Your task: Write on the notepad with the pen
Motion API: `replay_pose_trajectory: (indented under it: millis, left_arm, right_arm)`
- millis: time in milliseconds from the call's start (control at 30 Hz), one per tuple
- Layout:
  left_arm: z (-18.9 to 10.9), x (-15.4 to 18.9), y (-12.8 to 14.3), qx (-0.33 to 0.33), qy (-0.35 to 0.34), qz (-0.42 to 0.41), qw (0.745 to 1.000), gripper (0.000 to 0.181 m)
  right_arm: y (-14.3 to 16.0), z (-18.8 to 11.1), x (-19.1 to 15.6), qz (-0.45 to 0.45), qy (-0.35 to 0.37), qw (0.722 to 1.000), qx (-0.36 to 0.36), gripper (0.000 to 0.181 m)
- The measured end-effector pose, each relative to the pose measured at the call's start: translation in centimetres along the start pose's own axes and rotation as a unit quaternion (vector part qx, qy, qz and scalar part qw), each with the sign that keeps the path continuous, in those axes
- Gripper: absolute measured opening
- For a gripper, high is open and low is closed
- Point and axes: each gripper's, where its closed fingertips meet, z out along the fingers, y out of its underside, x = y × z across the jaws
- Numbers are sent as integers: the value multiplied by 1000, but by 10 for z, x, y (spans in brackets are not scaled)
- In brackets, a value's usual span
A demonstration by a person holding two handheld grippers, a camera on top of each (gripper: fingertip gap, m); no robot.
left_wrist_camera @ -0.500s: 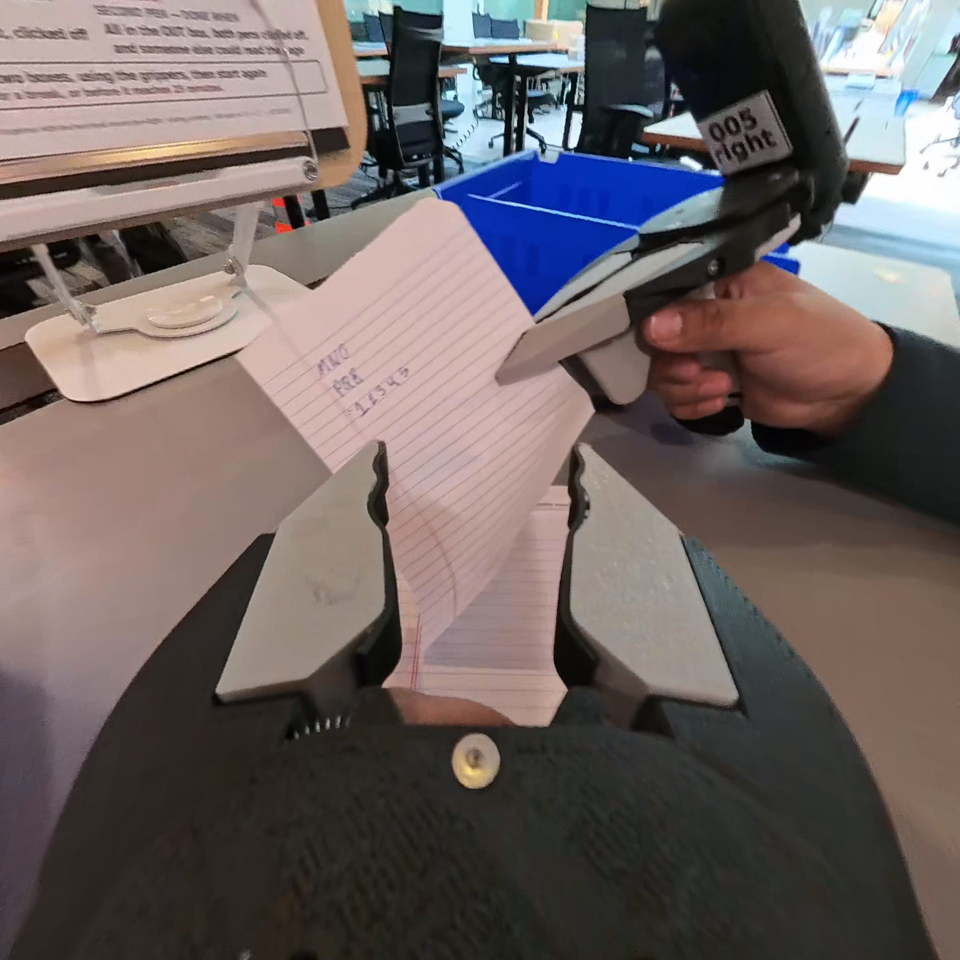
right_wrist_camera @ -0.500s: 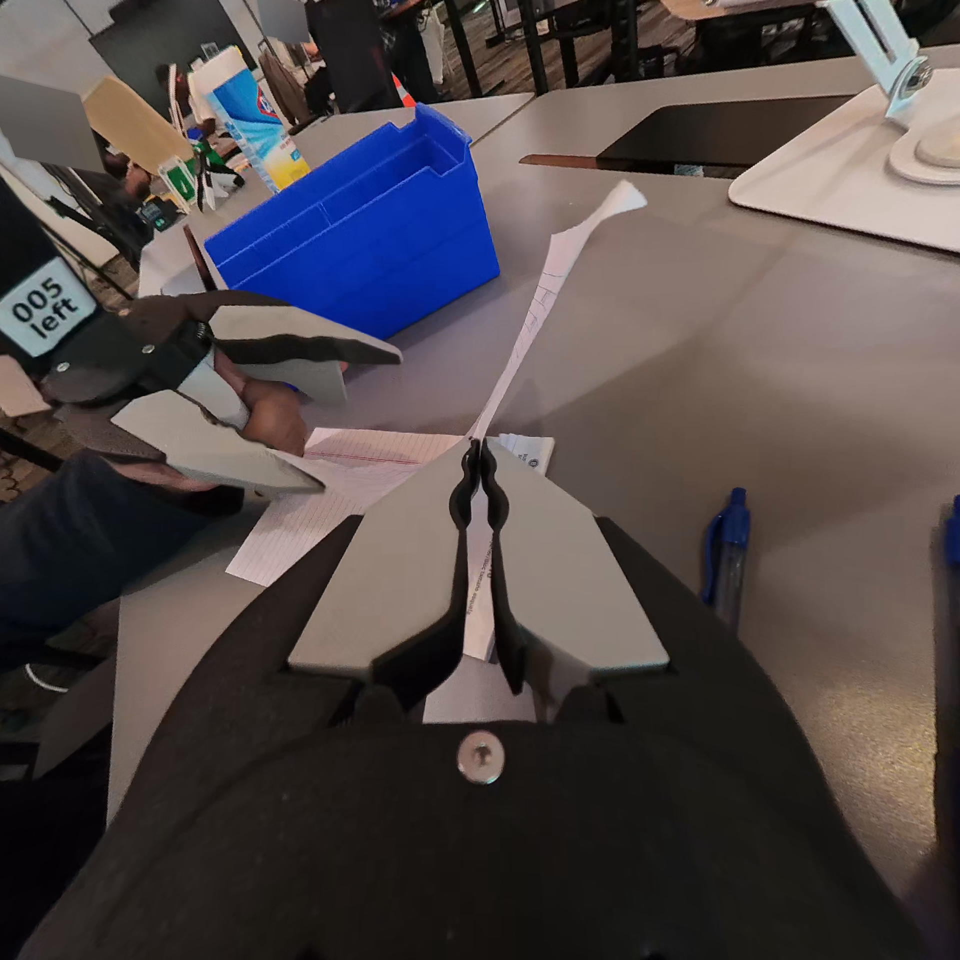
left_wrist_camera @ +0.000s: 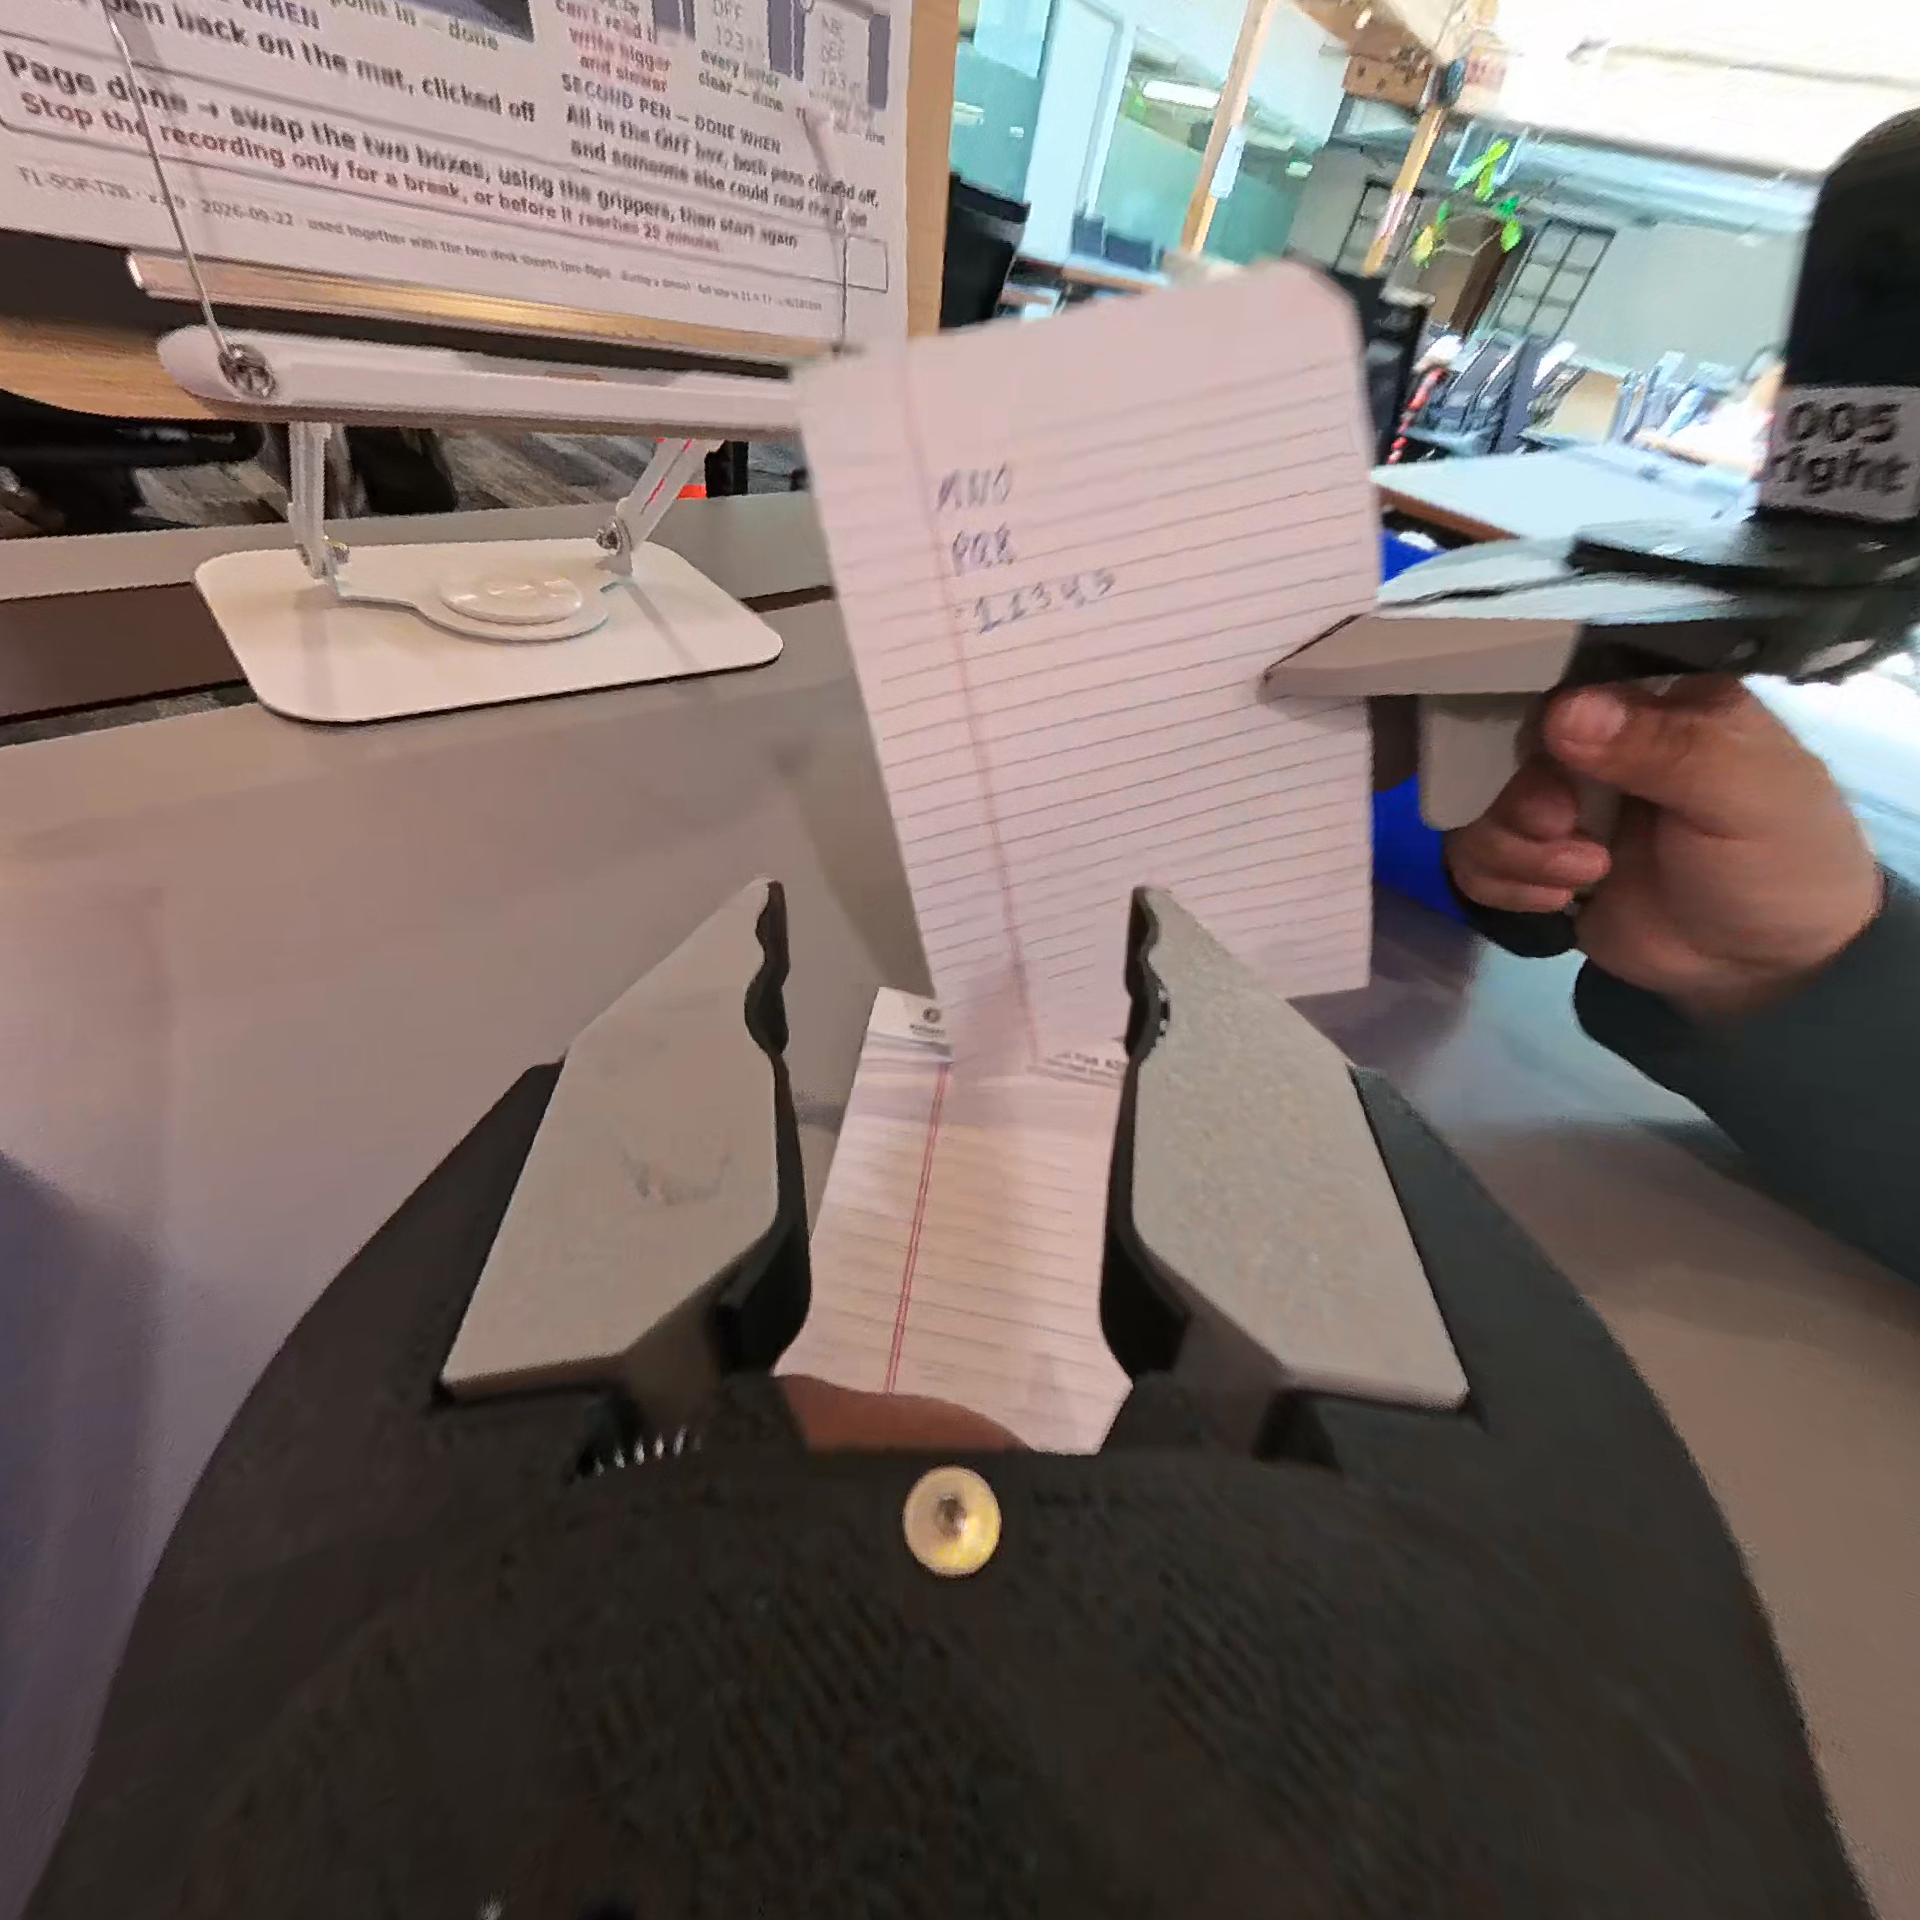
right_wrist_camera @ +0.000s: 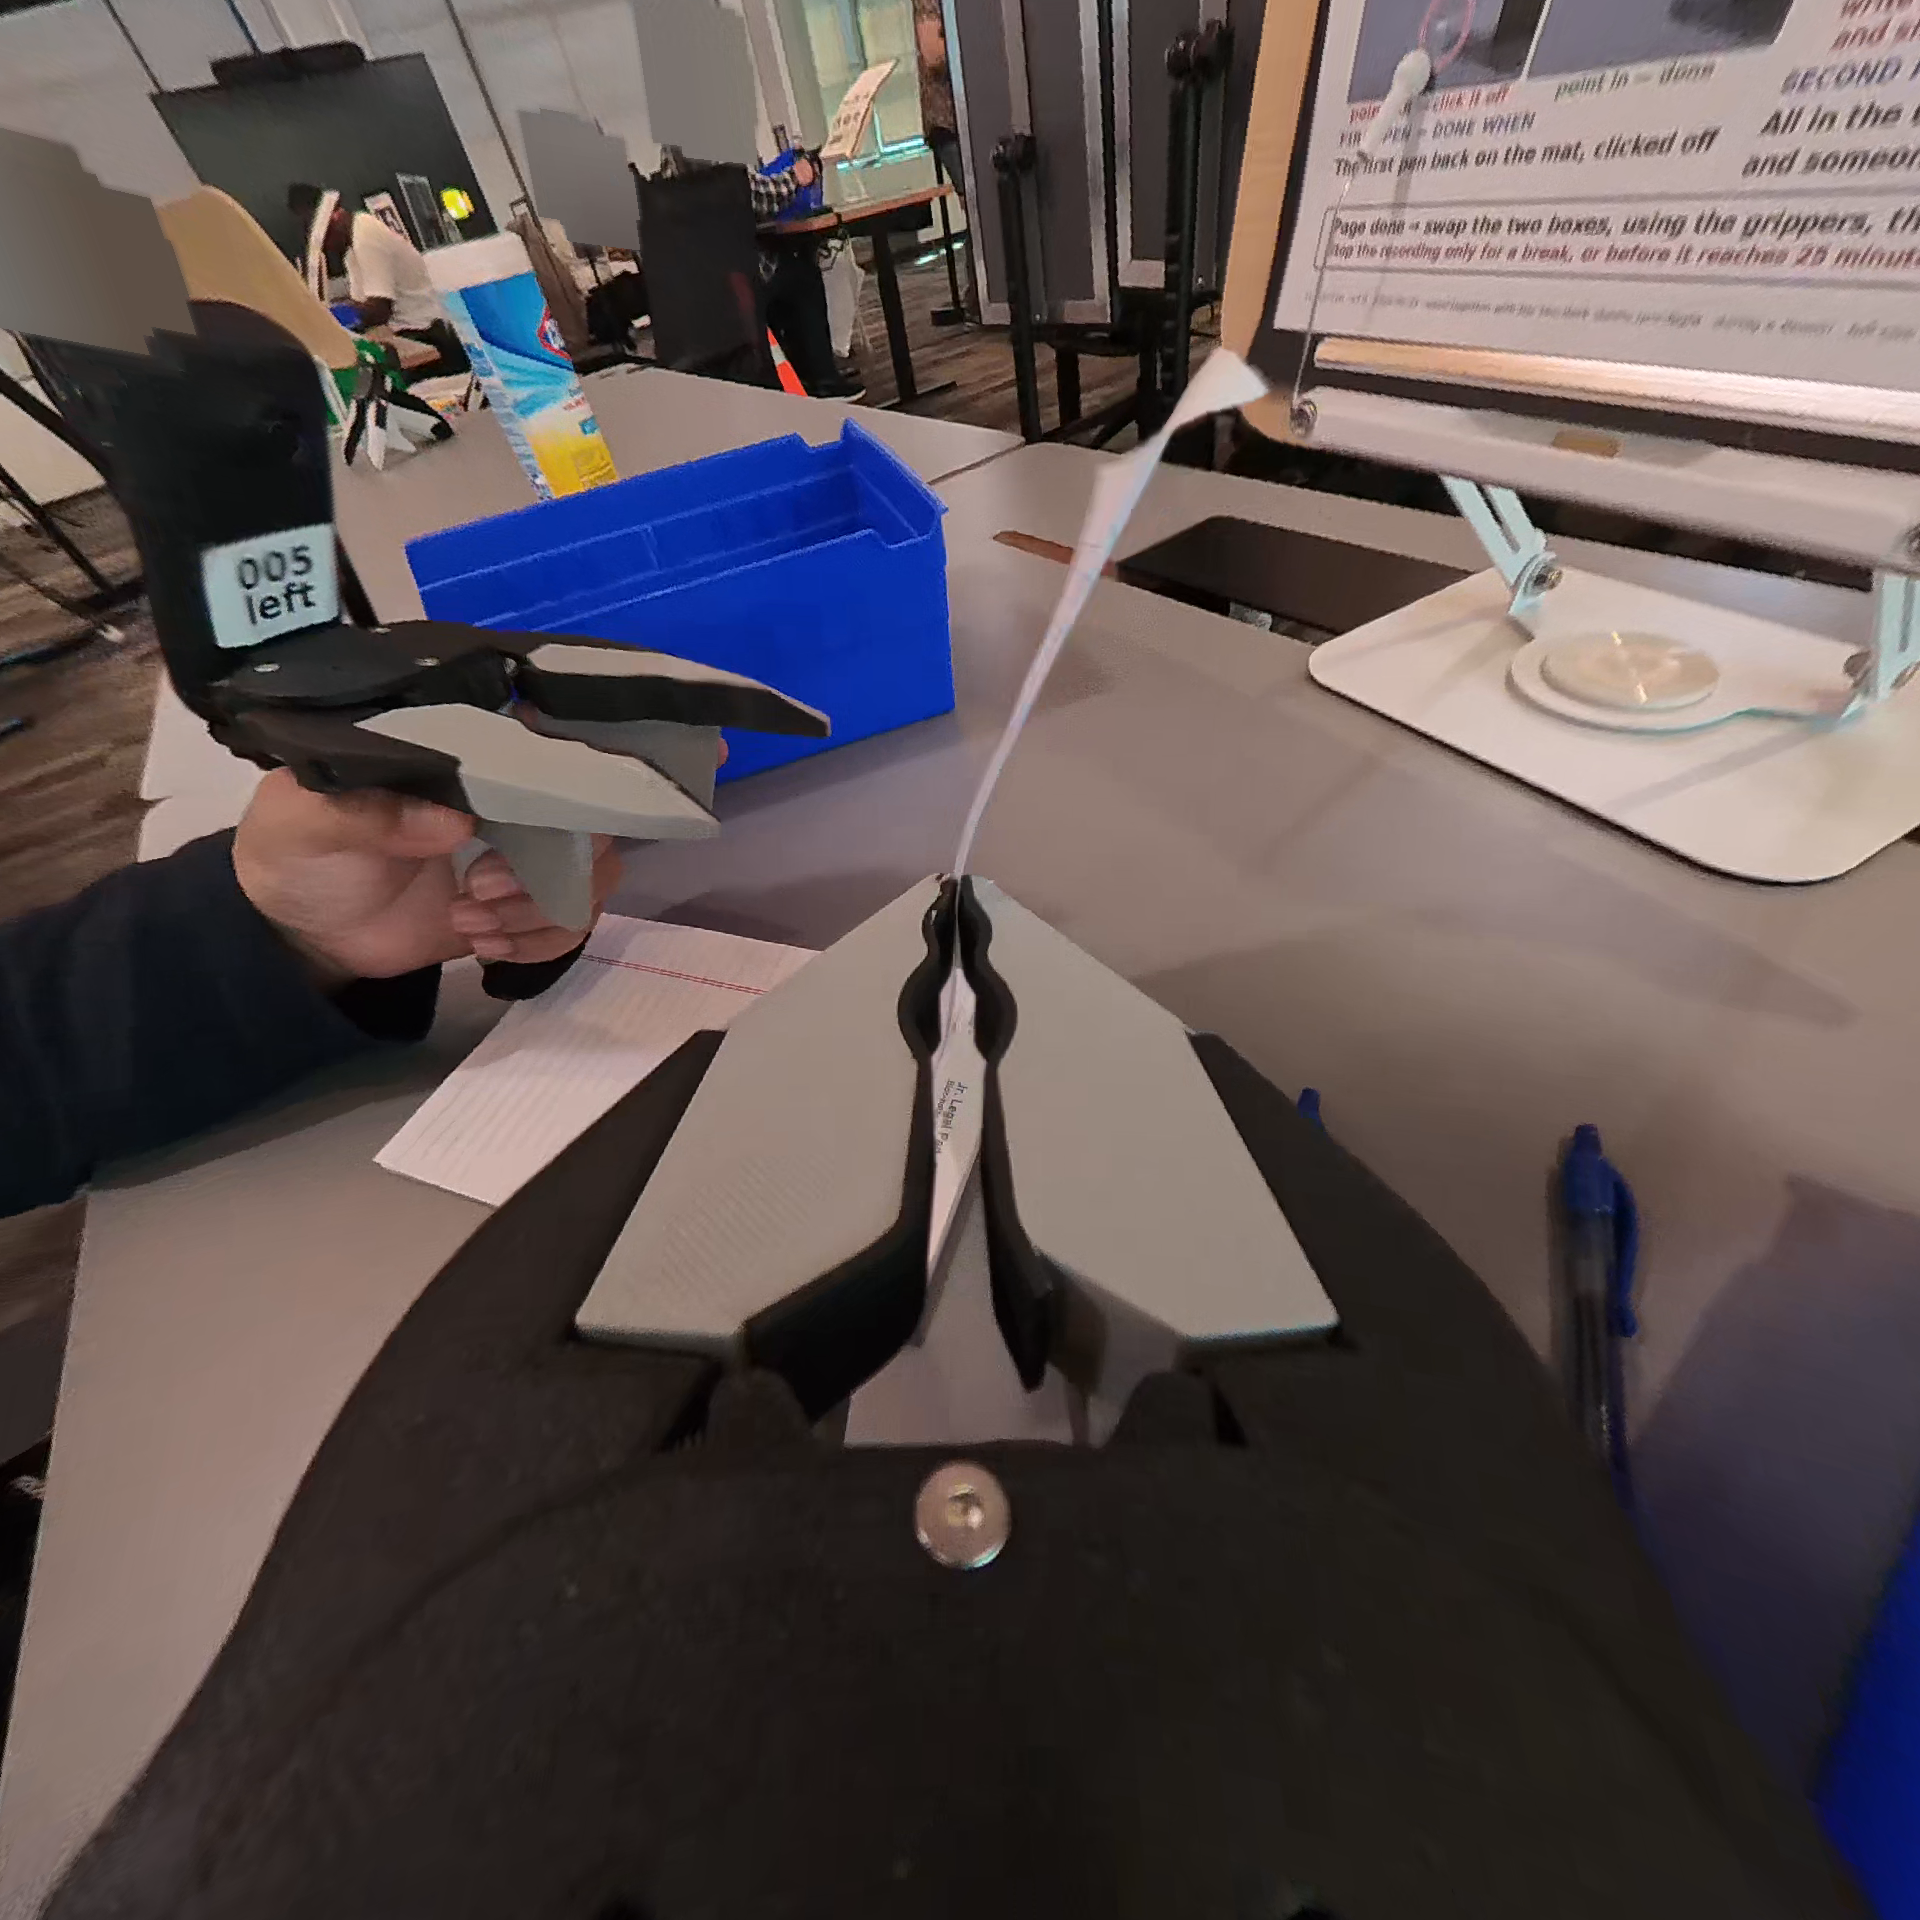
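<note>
A lined white notepad (left_wrist_camera: 966,1247) lies flat on the grey table, also in the right wrist view (right_wrist_camera: 582,1060). Its top page (left_wrist_camera: 1122,644), with a few lines of blue handwriting, stands nearly upright and reaches down to the pad's top edge. My right gripper (right_wrist_camera: 956,883) is shut on that page's side edge, which shows as a thin strip (right_wrist_camera: 1049,644); it also shows in the left wrist view (left_wrist_camera: 1288,681). My left gripper (left_wrist_camera: 956,904) is open and empty just above the pad, also seen from the right (right_wrist_camera: 769,774). A blue pen (right_wrist_camera: 1595,1268) lies on the table to the right.
A blue bin (right_wrist_camera: 727,623) stands behind the pad. A white stand (left_wrist_camera: 488,634) holding a printed instruction sheet (left_wrist_camera: 447,135) is at the back, also in the right wrist view (right_wrist_camera: 1621,727). A wipes canister (right_wrist_camera: 520,364) stands beyond the bin. My right gripper's tips are some 20 centimetres from the blue pen (right_wrist_camera: 1595,1268).
The right gripper has lifted the written page higher, so it stands more upright. The left gripper has stayed open over the pad.
</note>
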Motion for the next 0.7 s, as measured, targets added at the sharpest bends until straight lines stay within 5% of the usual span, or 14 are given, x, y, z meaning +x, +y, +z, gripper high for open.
replay_pose_trajectory:
  millis: [233,700]
  left_arm:
    - [6,0,13,-32,-6,10,999,63]
    - [13,4,29,-67,-9,33,997,59]
  right_arm:
    - [-28,-19,-16,-10,-46,997,63,0]
    - [-76,-71,-14,-45,-24,981,185,0]
